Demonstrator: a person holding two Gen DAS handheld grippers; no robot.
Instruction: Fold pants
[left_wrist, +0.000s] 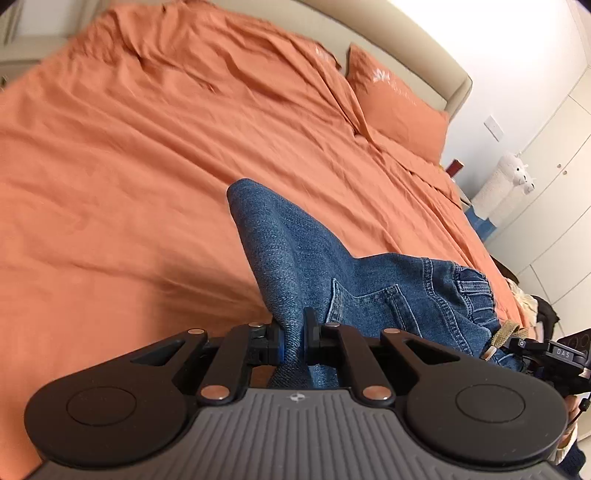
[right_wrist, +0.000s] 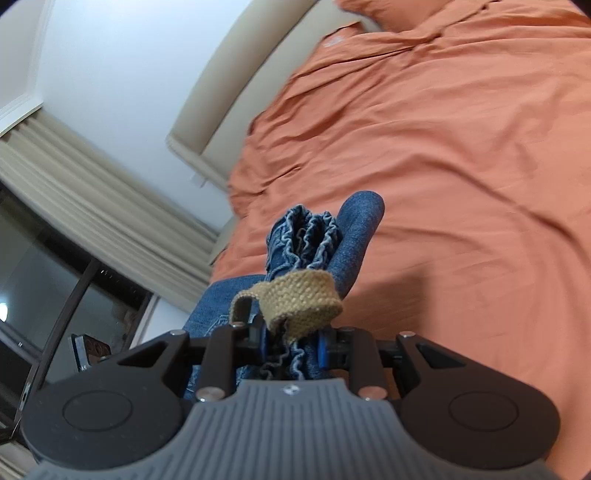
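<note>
Both grippers are pinching the jeans (left_wrist: 295, 254) up off the orange bed (left_wrist: 129, 166): my left gripper (left_wrist: 293, 336) clamps plain denim, my right gripper (right_wrist: 293, 345) has the elastic waistband (right_wrist: 306, 236) by its tan drawstring (right_wrist: 303, 295). Long axis runs between them, neither nearer. Pillow (left_wrist: 399, 103) sits well away at the headboard edge, so nothing blocks laying it down.

Bed with rumpled orange sheet (left_wrist: 147, 147) fills both views. Matching orange pillow (left_wrist: 399, 107) lies against a beige padded headboard (left_wrist: 424, 55). White wall (right_wrist: 122, 74) behind. White wardrobe doors (left_wrist: 554, 192) on one side; a white plush toy (left_wrist: 513, 177) before them. Beige pleated curtain (right_wrist: 92, 206) hangs over a dark window (right_wrist: 37, 277).
</note>
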